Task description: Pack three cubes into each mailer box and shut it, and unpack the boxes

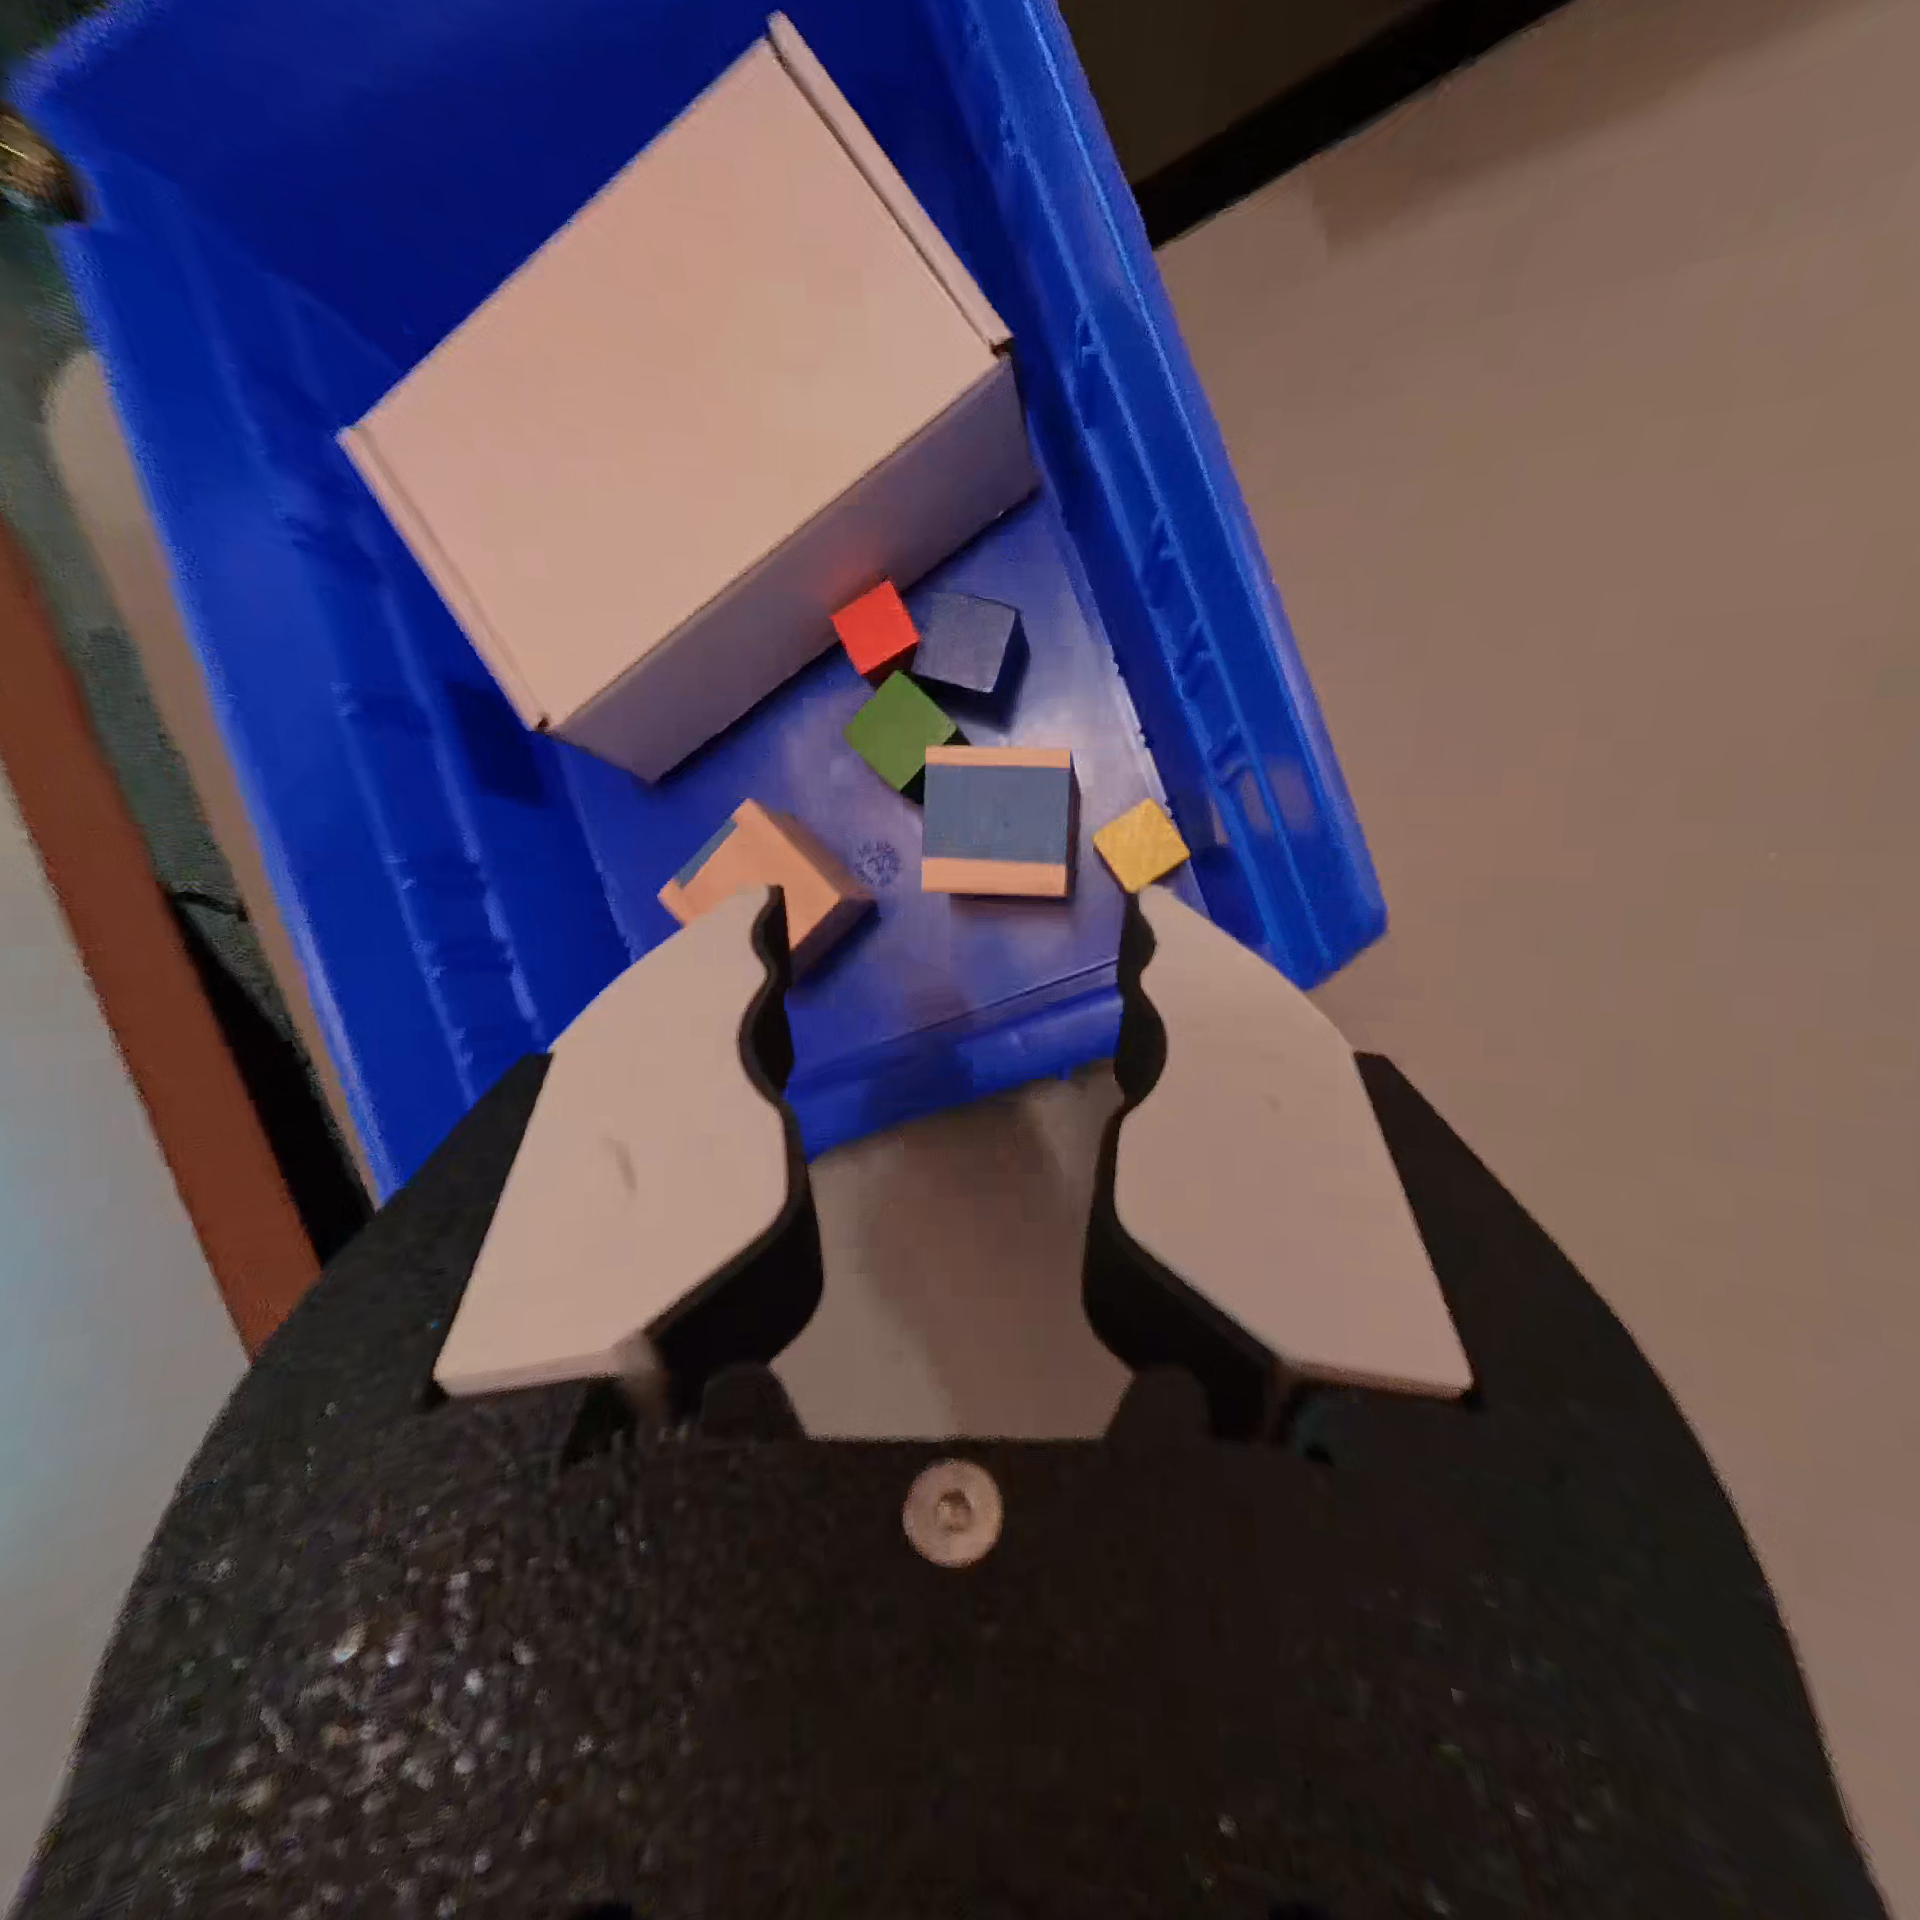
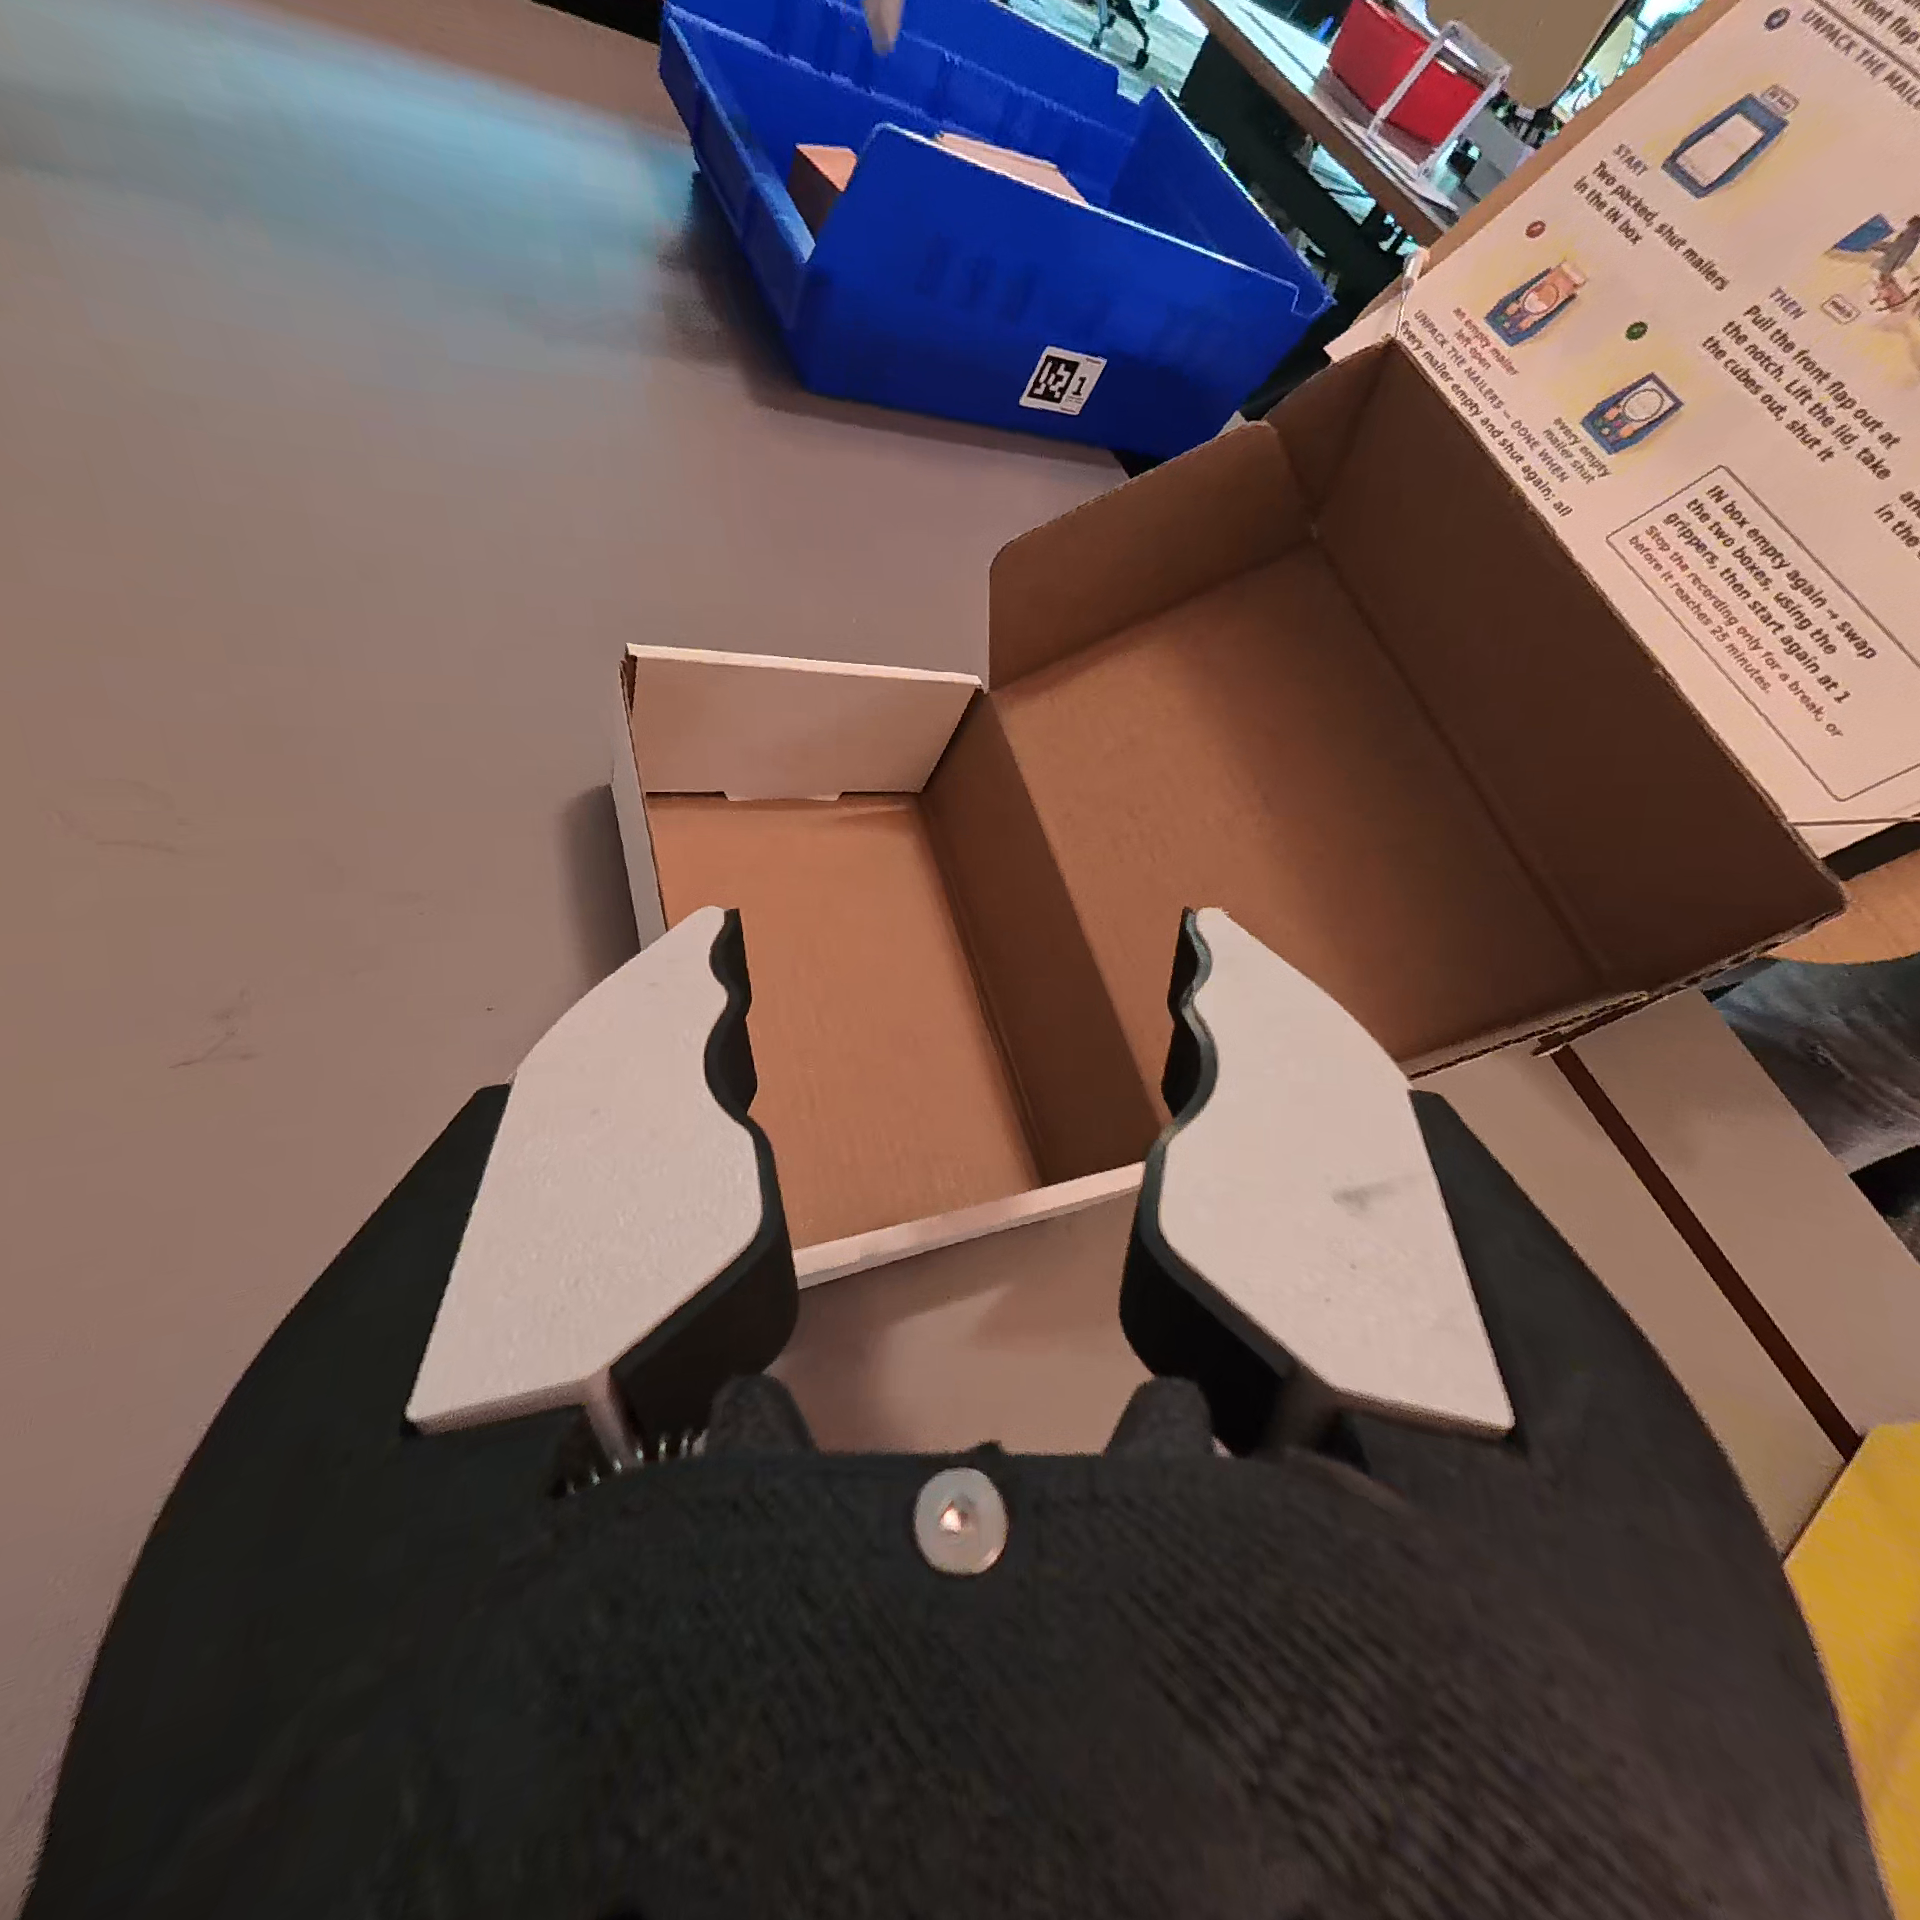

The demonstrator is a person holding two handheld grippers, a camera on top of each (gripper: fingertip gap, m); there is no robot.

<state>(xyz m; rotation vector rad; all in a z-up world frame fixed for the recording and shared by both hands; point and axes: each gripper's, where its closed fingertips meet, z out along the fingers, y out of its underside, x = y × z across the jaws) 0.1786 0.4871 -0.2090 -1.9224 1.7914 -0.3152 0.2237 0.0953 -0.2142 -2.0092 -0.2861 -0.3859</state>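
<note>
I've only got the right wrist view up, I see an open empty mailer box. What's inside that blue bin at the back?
Observer: The left wrist view looks straight into the blue bin. A shut white mailer box lies in it, with loose cubes beside it.
Operator: How many cubes, and which colours?
Observer: Six: a red cube, a dark blue cube, a green cube, a yellow cube, and two bigger tan-and-blue cubes.
Operator: Is the left gripper holding one?
Observer: No. The left gripper is open and empty, above the bin's near end.
Operator: Which cube is nearest it?
Observer: The other tan cube, by its left fingertip.
</note>
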